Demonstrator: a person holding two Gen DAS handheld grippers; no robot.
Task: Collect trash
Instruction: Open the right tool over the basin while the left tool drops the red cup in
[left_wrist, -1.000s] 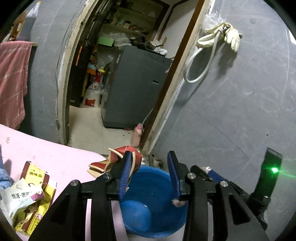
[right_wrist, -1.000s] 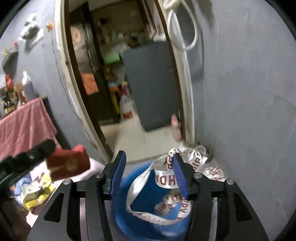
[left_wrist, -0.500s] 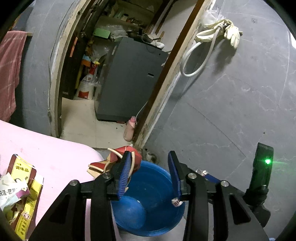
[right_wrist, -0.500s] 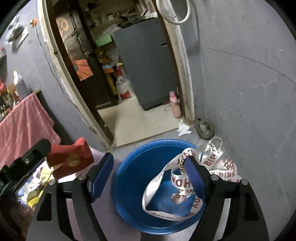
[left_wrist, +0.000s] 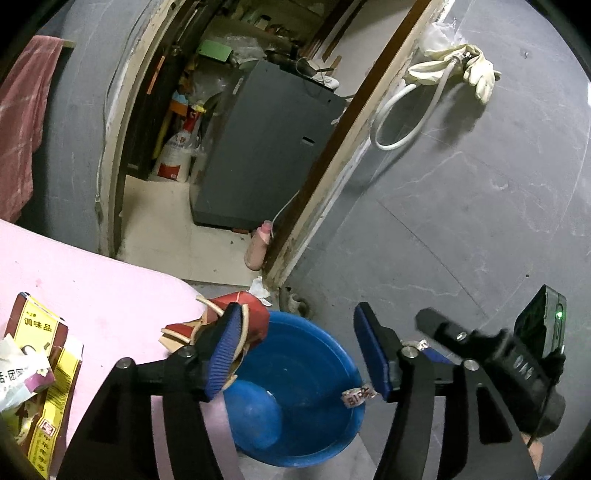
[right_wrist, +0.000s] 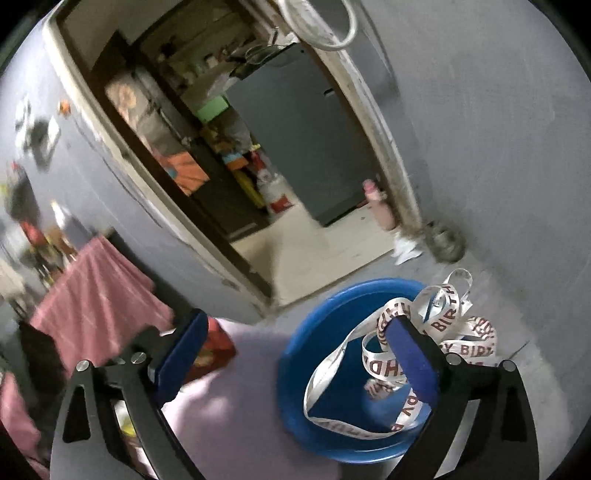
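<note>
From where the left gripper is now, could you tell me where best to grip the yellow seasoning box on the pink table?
Probably the yellow seasoning box by its two long side edges near the upper end, coming from above. It lies flat on the pink table, and crumpled wrappers cover its lower left part.

- One blue bowl (left_wrist: 314, 354), big and round, on the floor.
- One white ribbon (right_wrist: 439, 325) with red letters, lying in the bowl and over its rim.
- One red box (left_wrist: 243, 317), bent open.
- One yellow box (left_wrist: 40, 325) with writing on it.
- One pink table (left_wrist: 103, 291).
- One pink bottle (left_wrist: 258, 249) by the door.
- One grey cabinet (left_wrist: 266, 147) in the back room.
- One white hose (left_wrist: 402, 110) on the wall.
- One pale glove (left_wrist: 480, 74) hanging by the hose.
- One red cloth (left_wrist: 22, 122) hanging down.
- One white sack (left_wrist: 175, 155) with red on it.
</note>
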